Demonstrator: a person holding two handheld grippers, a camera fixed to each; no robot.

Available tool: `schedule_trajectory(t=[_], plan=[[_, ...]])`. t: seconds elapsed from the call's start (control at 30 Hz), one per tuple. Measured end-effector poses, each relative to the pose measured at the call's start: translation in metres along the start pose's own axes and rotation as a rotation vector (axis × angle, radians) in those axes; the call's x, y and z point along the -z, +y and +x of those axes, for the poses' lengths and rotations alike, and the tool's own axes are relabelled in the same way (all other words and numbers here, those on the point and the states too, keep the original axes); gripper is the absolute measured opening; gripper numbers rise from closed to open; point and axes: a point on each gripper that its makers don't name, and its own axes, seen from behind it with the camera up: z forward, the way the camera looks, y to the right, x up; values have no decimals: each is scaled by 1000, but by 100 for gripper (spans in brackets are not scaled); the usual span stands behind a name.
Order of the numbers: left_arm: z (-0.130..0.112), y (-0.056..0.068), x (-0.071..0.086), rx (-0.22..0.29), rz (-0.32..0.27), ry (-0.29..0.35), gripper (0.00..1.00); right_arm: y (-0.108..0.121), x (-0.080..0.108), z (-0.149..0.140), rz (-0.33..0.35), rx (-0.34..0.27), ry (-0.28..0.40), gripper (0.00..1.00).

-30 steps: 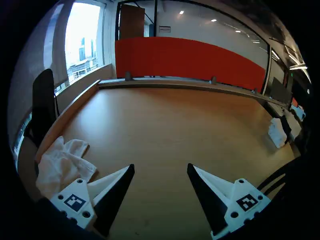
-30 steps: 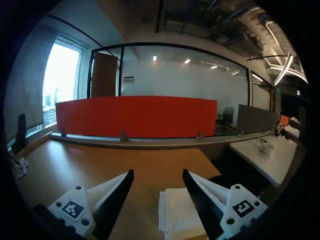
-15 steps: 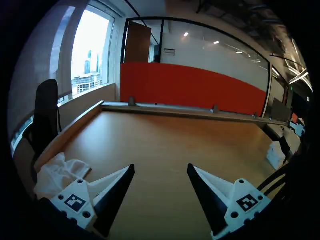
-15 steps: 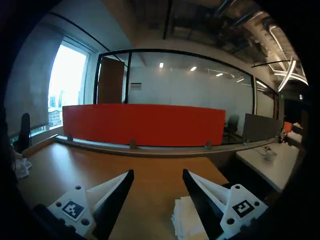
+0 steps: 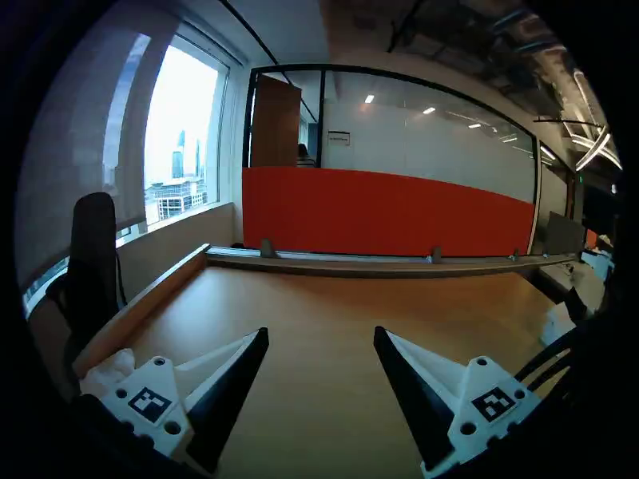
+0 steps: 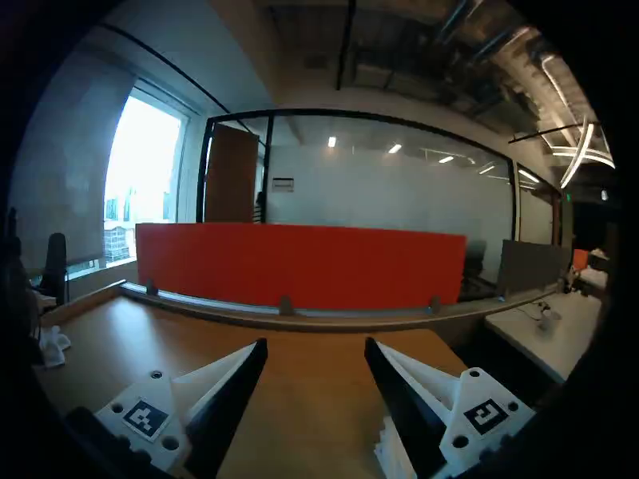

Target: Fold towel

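The left gripper (image 5: 319,331) is held above the desk (image 5: 335,291), jaws spread wide, with nothing between them. The right gripper (image 6: 315,342) is likewise wide open and empty. Both are pointed level toward the red divider (image 5: 383,211) rather than down at the work. A crumpled towel (image 5: 108,371) is noted at the desk's left edge, partly hidden behind the left gripper's own finger. A folded stack (image 6: 387,455) is noted just beside the right gripper's finger, largely hidden by it. No cloth is touched by either gripper. The step in hand is judged to be the interval between towels: folded work is set aside and the crumpled towel is not yet taken up. For the next move, the grippers would need to be tipped down and brought to the towel. An edge or corner must be pinched, and the cloth drawn to the middle of the desk and spread flat before any fold is made.
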Motion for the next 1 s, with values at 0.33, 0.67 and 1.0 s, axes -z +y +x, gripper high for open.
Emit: schedule_trajectory(t=[0.33, 0.67, 1.0], plan=[[33, 4, -7, 1, -16, 79, 98, -25, -7, 10, 13, -6, 21, 95], [45, 8, -10, 6, -32, 119, 98, -33, -8, 20, 14, -25, 13, 94], [41, 9, -11, -17, -40, 161, 98, -41, -1, 36, 7, -42, 35, 94]])
